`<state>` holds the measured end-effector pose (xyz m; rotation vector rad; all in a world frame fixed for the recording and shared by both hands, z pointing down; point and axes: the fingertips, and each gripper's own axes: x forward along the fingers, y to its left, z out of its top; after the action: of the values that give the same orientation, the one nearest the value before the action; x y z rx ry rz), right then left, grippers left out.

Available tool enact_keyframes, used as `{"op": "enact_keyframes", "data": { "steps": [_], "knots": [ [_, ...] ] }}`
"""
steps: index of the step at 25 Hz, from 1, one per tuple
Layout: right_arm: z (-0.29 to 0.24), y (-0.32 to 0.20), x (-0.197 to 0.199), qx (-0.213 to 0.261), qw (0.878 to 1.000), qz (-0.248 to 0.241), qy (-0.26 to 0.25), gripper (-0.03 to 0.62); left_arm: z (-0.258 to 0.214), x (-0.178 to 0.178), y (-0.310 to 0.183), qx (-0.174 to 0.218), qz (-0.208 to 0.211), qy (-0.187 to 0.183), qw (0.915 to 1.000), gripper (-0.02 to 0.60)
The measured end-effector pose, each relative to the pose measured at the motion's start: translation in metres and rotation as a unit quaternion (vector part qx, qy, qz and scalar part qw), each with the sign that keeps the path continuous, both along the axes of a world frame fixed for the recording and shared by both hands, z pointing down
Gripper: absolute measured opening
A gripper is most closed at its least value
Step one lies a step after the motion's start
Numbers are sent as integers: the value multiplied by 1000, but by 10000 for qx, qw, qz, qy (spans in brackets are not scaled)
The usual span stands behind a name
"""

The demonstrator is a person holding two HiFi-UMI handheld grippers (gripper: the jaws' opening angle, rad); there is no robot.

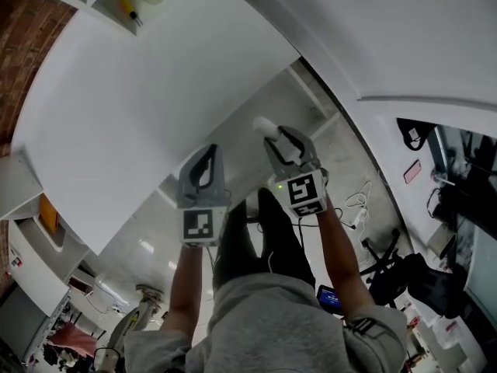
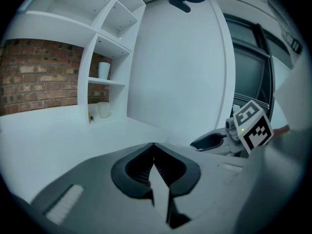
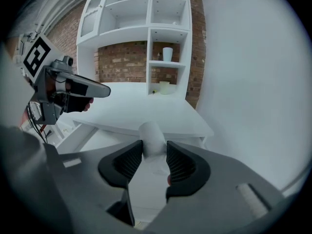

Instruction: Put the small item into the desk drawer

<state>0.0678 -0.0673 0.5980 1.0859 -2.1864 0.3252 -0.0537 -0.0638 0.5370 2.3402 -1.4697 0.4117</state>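
The right gripper [image 3: 154, 150] squeezes a small white tube [image 3: 151, 136] near the white desk [image 3: 131, 113], and the left gripper [image 2: 154, 146] is closed tight, holding nothing.

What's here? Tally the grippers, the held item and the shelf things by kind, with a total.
Grippers: 2 (left gripper, jaws together and empty; right gripper)
Small white item: 1, clamped in the right gripper
Cups on the shelves: 2 (white cup, clear cup)
Yellow item beside the clear cup: 1
Total: 6
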Motion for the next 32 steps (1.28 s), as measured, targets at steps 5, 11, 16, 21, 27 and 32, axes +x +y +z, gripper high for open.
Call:
{"op": "enact_keyframes", "data": {
  "steps": [5, 11, 16, 21, 27, 32],
  "knots": [
    [28, 0, -8, -207, 9989, -430, -2, 161, 22, -1, 2, -72, -177, -88, 9998, 12],
    [53, 5, -23, -462, 9952, -847, 174, 161, 44, -14, 8, -112, -458, -119, 9988, 12],
    [72, 7, -35, -648, 9916, -1083, 274, 161, 63, -21, 15, -208, -601, -117, 9979, 12],
    [89, 9, -45, -875, 9856, -1365, 480, 163, 79, -29, 21, -315, -719, -88, 9969, 12],
    [109, 9, -50, -1077, 9795, -1557, 689, 163, 95, -28, 21, -327, -680, -210, 9969, 12],
    [130, 12, -59, -1628, 9685, -1719, 768, 163, 105, -34, 16, -380, -752, -63, 9964, 12]
  ]
}}
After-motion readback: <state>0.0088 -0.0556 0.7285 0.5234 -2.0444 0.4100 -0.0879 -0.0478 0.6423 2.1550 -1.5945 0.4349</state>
